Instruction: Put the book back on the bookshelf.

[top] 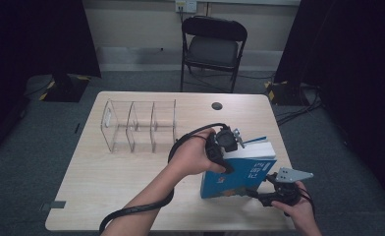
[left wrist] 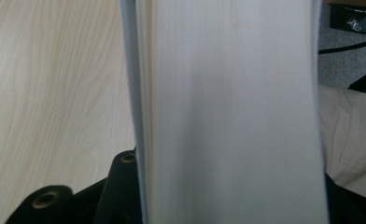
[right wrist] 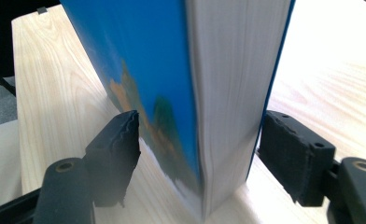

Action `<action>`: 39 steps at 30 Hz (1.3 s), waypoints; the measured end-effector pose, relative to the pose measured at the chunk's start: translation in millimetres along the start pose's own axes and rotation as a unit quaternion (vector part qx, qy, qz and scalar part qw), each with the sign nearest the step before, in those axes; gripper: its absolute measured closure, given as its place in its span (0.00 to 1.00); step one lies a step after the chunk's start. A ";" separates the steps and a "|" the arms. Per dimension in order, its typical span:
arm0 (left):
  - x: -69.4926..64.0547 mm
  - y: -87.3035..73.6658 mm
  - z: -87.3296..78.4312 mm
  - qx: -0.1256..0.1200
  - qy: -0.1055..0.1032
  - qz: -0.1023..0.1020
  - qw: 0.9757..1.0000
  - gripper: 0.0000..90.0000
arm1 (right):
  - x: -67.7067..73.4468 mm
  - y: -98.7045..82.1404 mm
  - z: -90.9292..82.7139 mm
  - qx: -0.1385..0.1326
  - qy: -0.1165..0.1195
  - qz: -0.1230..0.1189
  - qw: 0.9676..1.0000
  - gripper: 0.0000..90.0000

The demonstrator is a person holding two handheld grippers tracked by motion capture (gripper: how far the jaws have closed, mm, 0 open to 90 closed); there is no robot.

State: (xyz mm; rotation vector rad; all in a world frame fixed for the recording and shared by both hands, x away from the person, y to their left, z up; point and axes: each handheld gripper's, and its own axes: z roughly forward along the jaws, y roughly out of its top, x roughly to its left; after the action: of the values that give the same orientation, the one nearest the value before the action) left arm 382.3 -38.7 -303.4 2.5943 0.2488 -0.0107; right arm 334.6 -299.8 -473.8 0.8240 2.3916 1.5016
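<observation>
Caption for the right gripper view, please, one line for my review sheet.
Right tool straddles the lower corner of an upright blue book on the wooden table, one pad touching the cover.

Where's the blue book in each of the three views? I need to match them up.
High view: book stands on edge right of centre, between both grippers.
Left gripper view: its white page edge runs top to bottom through the middle.
Right gripper view: blue cover and pages stand centre, between the black jaws.
Shared landmark: the light wood table.
</observation>
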 end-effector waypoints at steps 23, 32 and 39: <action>4.7 -2.0 -11.7 0.016 0.033 -0.071 0.997 0.69 | -5.6 -16.0 3.0 0.057 -0.027 0.010 0.998 0.22; 12.6 -9.7 -18.1 0.017 0.045 -0.096 0.994 0.69 | -11.7 -22.9 4.2 0.082 -0.071 0.012 0.994 0.18; 16.4 -16.2 -24.8 0.016 0.051 -0.117 0.992 0.69 | -10.6 -24.1 6.3 0.121 -0.090 -0.007 0.989 0.17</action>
State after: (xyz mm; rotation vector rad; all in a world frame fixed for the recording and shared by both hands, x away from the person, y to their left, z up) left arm 394.5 -9.5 -291.2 2.5867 0.5935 0.0340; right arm 337.7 -308.8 -499.2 0.9459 2.4671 1.0924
